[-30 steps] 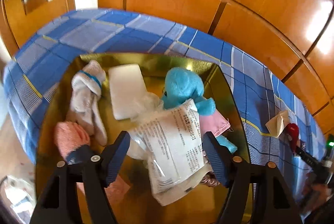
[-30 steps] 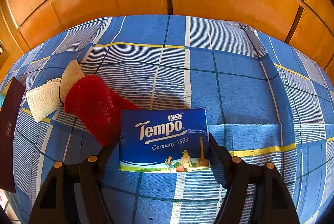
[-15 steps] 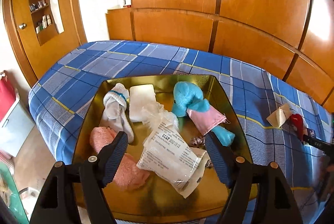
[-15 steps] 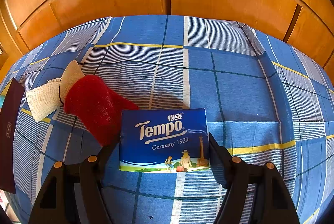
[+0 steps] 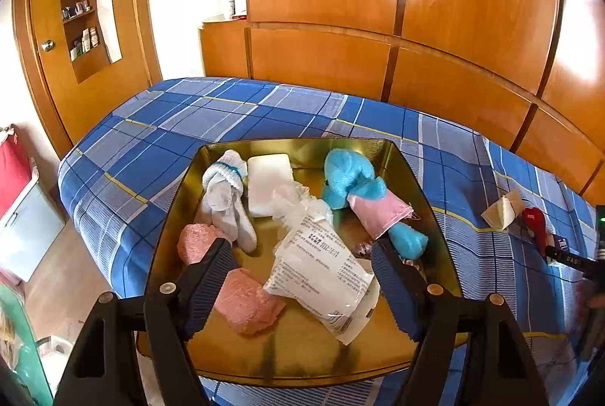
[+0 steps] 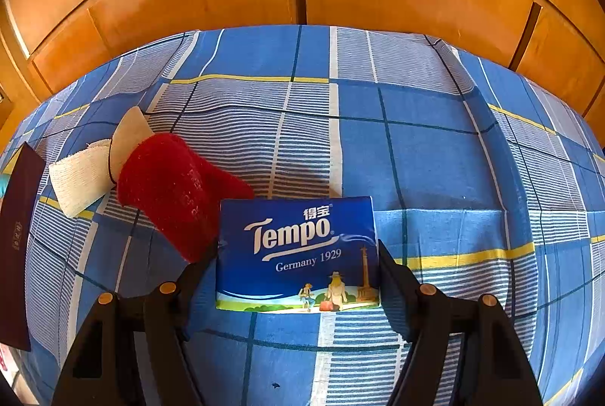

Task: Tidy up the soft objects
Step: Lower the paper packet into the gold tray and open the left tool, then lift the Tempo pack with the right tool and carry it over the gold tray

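Note:
A gold tray (image 5: 302,345) on the blue plaid bed holds a white sock (image 5: 227,194), a white pad (image 5: 268,179), a blue plush toy (image 5: 351,179), a pink pouch (image 5: 378,213), a pink towel (image 5: 242,296) and a white printed packet (image 5: 321,270). My left gripper (image 5: 301,247) hovers open above the tray's near end, holding nothing. In the right wrist view a blue Tempo tissue pack (image 6: 298,251) lies on the bed, and my right gripper (image 6: 297,251) is shut on its two sides. A red cloth (image 6: 177,194) touches the pack's left corner.
A beige cloth (image 6: 87,179) lies left of the red cloth, and a dark maroon panel (image 6: 15,247) stands at the left edge. Wooden wardrobe doors (image 5: 416,9) back the bed. The floor and a white box (image 5: 26,228) lie off the bed's left side.
My left gripper has pulled back and up from the tray, leaving the white packet lying among the other things. The right gripper and the tissue pack have not moved.

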### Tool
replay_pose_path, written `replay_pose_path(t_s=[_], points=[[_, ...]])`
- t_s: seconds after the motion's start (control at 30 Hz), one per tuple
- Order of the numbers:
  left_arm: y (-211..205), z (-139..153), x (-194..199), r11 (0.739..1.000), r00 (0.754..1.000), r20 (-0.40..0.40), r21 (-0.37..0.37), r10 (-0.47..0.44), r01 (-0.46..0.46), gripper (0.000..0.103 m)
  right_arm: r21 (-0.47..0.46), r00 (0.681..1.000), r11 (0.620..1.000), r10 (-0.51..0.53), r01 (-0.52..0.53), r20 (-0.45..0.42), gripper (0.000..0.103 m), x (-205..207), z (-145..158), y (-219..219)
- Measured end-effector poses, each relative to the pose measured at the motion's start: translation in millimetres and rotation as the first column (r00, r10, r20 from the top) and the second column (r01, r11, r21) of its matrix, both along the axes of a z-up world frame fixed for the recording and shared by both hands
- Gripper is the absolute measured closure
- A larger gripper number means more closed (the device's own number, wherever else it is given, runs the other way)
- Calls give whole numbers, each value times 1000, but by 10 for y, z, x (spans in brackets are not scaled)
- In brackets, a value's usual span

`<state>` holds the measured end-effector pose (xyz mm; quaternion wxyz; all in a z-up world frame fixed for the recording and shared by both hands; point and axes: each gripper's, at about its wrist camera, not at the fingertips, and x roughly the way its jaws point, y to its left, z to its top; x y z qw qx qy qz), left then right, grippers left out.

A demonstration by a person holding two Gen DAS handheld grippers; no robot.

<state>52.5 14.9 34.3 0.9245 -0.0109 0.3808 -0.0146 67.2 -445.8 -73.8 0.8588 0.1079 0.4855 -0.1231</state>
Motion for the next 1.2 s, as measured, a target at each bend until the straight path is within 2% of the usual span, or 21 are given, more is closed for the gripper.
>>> replay_pose_path(t_s=[0.67, 0.93, 1.2], points=[[407, -94, -41, 997, 998, -19, -50, 66, -66, 26, -20, 998, 1000, 18, -19, -66, 29, 12, 131, 147], [515, -145, -29, 994, 996, -25, -61, 86, -88, 27, -41, 997, 996, 82, -82, -11, 29, -113, 353, 342], [612, -227, -31, 992, 994, -45, -70, 101, -104, 27, -65, 969, 970, 237, -233, 65, 29, -192, 673, 895]])
